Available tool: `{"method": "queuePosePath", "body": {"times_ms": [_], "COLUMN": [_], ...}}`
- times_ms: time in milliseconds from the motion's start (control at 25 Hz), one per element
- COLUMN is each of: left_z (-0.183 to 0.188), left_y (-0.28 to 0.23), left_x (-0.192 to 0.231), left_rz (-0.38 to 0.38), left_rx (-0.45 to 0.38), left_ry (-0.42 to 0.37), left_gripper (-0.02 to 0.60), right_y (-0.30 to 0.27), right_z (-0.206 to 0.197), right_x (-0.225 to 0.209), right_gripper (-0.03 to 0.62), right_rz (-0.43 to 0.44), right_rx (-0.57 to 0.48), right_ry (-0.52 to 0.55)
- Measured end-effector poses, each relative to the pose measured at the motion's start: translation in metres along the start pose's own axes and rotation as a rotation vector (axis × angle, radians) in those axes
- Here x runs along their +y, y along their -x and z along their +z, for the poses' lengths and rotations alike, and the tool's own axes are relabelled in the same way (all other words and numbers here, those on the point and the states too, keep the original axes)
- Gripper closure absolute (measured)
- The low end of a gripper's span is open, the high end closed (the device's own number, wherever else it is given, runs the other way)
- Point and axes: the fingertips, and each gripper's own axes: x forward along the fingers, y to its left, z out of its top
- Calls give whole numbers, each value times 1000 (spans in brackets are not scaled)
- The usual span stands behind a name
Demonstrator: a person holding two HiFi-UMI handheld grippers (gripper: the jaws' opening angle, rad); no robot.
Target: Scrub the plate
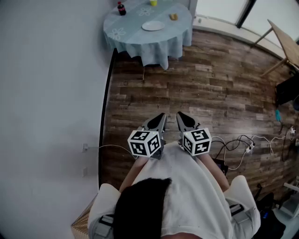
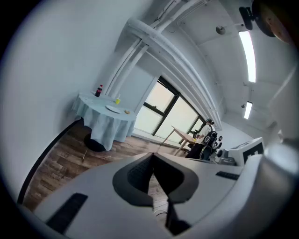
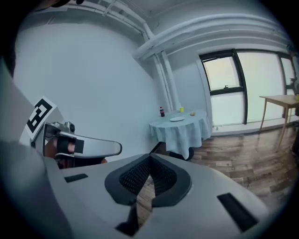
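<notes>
A white plate (image 1: 153,25) lies on a round table (image 1: 140,39) with a pale blue cloth, far off at the top of the head view. The plate (image 2: 113,108) also shows small in the left gripper view, and the plate (image 3: 177,119) in the right gripper view. A small yellow-brown thing (image 1: 174,17) lies beside it. My left gripper (image 1: 160,117) and right gripper (image 1: 181,116) are held side by side close to the person's body, over the wooden floor, far from the table. Both are shut with nothing between the jaws.
A dark bottle (image 1: 121,8) and a yellow cup (image 1: 153,2) stand on the table. A white wall (image 1: 46,93) runs along the left. Cables (image 1: 243,147) and gear lie on the floor at right. A wooden table (image 1: 285,44) stands at the far right.
</notes>
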Motion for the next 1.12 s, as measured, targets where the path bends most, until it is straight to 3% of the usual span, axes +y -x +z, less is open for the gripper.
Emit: {"method": "queuePosePath", "body": {"times_ms": [440, 800, 960, 1120], "left_z": [9, 40, 45, 44], "left_y": [-6, -15, -14, -13], "left_x": [5, 35, 56, 80], "left_rz": [-29, -23, -20, 20], "left_rx": [-7, -22, -3, 48], "left_ry": [-8, -19, -1, 37], "left_gripper": [572, 572, 572, 572], "right_y": [-9, -35, -51, -58], "right_z": [6, 23, 24, 27], "right_x": [-6, -11, -4, 3], "right_gripper": [559, 559, 559, 559], "right_rz": [-17, -38, -47, -24], "right_rx": [-25, -46, -43, -79], "right_ry": [-51, -92, -98, -174]}}
